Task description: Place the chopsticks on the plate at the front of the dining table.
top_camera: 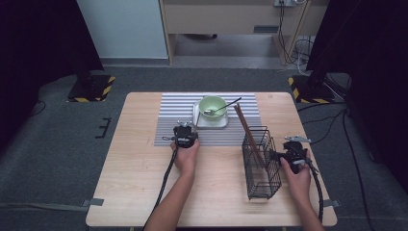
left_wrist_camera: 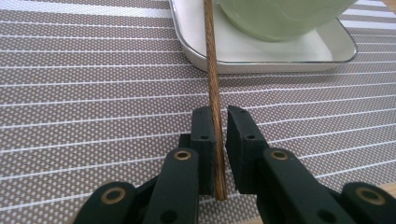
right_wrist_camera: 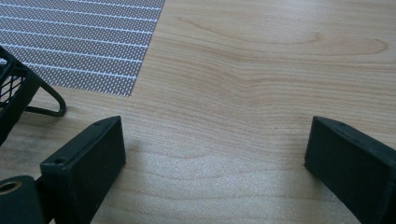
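Observation:
A thin brown chopstick lies along the striped placemat, its far end resting on the rim of a white square tray. A pale green bowl stands on that tray. My left gripper is pinched shut on the near end of the chopstick. From above, the left gripper sits at the mat's front edge, just short of the bowl, which has a spoon in it. My right gripper hovers wide open over bare wood, right of a black wire basket.
Several brown chopsticks lean out of the basket towards the mat. A corner of the basket and its wire loop lie just left of my right jaws. The wooden table is bare at the front left.

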`<state>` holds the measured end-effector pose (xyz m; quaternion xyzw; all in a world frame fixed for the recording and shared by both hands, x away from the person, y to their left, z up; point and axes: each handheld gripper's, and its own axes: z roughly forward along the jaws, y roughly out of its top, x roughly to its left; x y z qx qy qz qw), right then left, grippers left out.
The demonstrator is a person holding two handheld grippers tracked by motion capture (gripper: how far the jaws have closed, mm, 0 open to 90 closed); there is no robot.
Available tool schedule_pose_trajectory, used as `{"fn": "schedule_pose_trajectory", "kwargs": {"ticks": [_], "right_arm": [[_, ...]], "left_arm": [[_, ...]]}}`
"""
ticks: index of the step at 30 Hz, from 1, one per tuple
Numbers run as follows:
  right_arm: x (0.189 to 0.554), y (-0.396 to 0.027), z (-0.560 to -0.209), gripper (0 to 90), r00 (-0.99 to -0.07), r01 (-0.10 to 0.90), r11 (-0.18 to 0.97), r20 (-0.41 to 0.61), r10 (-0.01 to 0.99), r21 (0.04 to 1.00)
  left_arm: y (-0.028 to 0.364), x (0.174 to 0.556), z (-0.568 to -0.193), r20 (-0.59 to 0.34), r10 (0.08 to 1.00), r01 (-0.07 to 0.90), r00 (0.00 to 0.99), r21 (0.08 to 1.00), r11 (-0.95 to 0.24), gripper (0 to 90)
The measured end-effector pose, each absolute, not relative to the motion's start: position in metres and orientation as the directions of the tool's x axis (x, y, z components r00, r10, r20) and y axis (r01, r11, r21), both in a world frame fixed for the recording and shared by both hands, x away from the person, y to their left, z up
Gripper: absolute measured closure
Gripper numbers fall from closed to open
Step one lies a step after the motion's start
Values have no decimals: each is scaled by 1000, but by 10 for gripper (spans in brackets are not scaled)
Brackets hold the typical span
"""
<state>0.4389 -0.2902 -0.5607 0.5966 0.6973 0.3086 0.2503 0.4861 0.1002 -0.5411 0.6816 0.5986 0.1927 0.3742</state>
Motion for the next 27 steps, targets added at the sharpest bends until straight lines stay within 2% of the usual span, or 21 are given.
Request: {"fn": "schedule_pose_trajectory", "kwargs": {"ticks": [27], "right_arm": [[439, -290, -561, 52, -163, 677, 98, 19, 986, 729]], "left_arm": [[85, 489, -540, -187, 951, 662, 247, 749, -25, 784]]}}
